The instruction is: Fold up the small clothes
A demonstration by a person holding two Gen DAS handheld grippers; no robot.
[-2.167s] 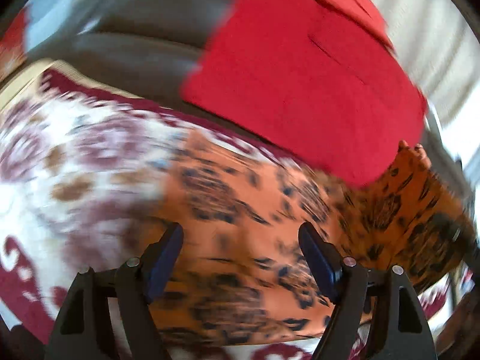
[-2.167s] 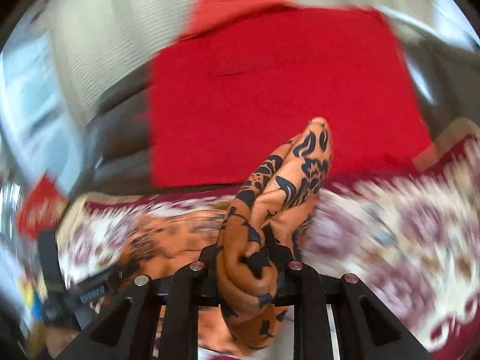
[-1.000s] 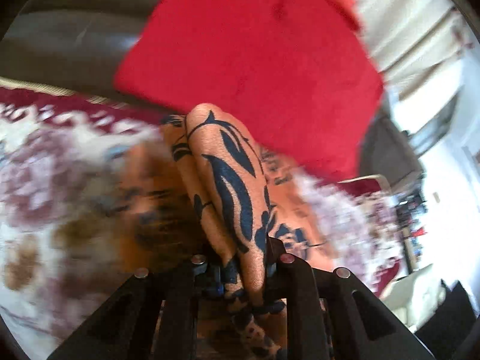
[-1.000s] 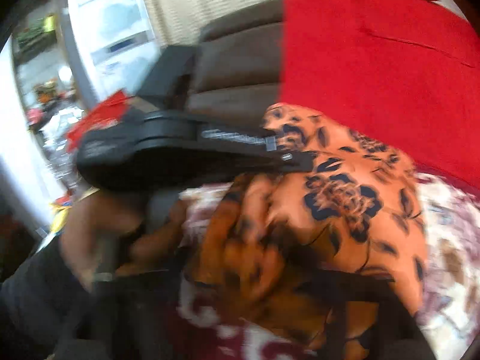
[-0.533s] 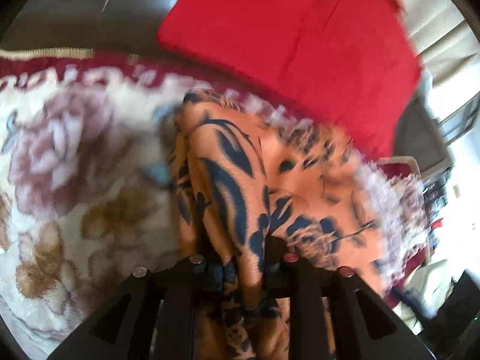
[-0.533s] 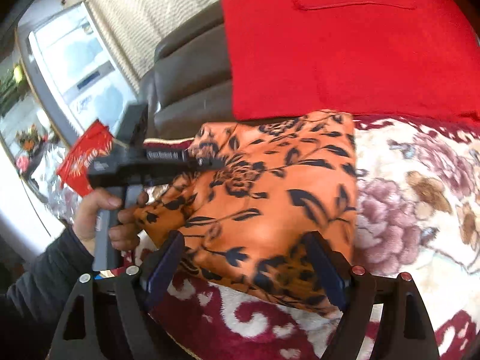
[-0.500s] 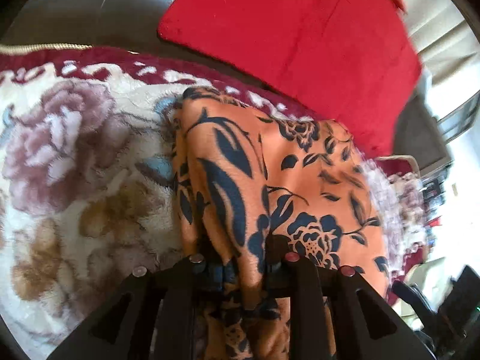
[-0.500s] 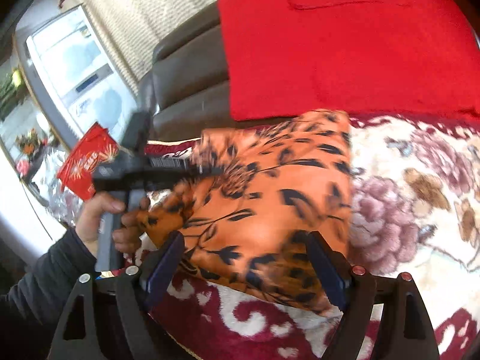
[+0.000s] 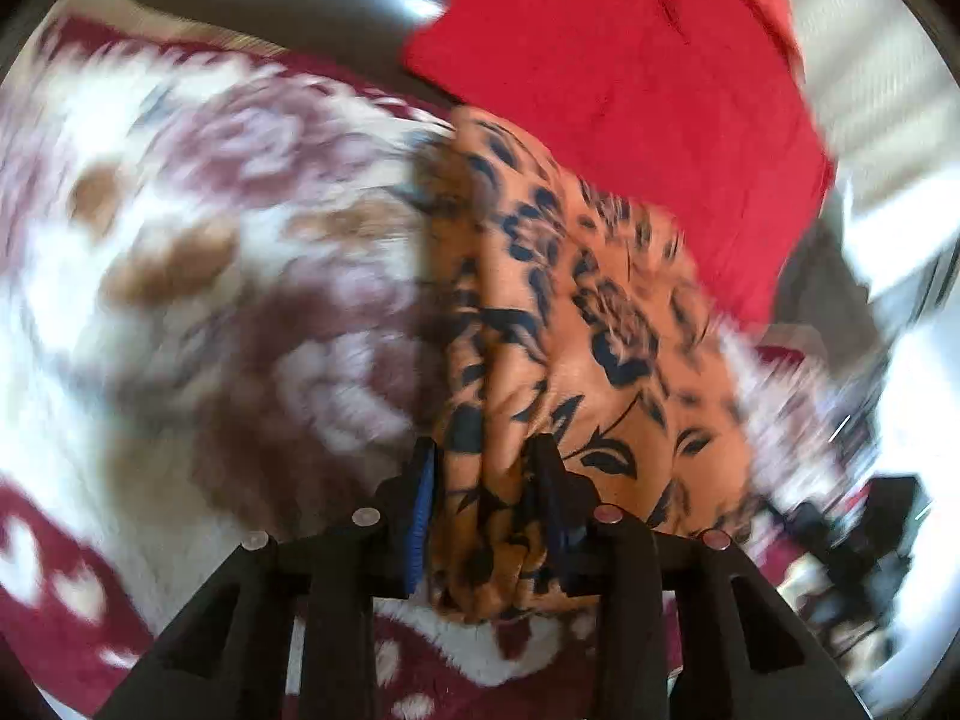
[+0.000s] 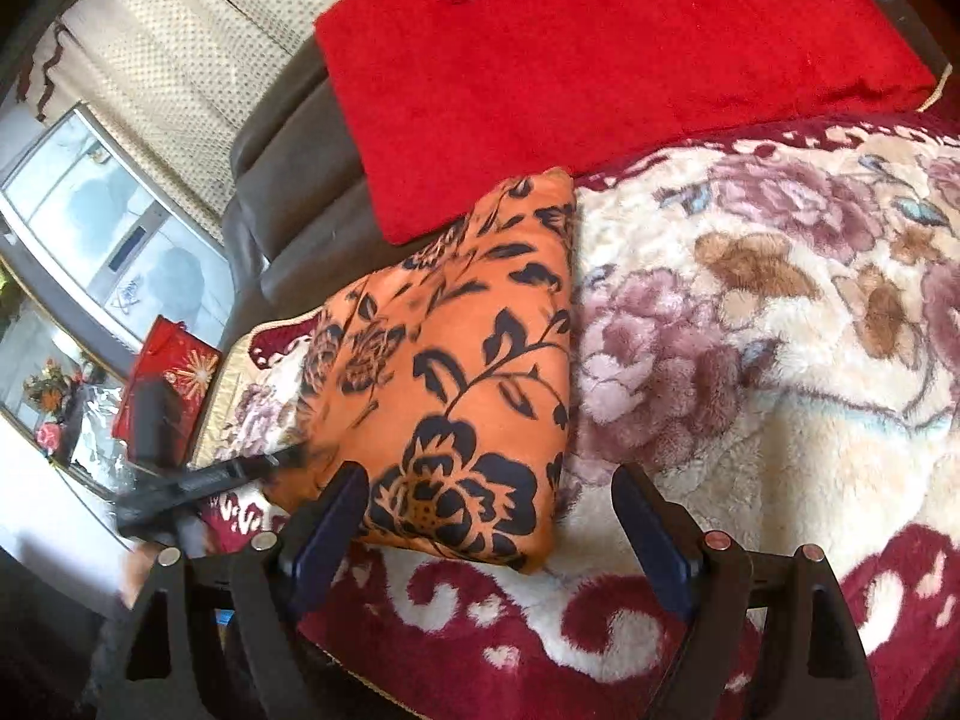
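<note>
An orange cloth with a black flower print (image 10: pixel 456 372) lies folded into a rough rectangle on the floral blanket (image 10: pixel 780 324). My right gripper (image 10: pixel 489 510) is open and empty, hovering just in front of the cloth's near edge. My left gripper (image 9: pixel 487 480) is shut on the orange cloth (image 9: pixel 576 324), pinching a bunched fold at its near edge; this view is blurred. The left gripper also shows in the right wrist view (image 10: pixel 198 480) at the cloth's left side.
A red cushion (image 10: pixel 600 60) leans on the dark brown sofa back (image 10: pixel 288 180) right behind the cloth. A red packet (image 10: pixel 168 372) lies on a side surface at the far left. The blanket's edge runs along the front.
The left gripper still pinches the cloth and has shifted, its view now blurred. The right gripper stays open and has come slightly closer to the cloth.
</note>
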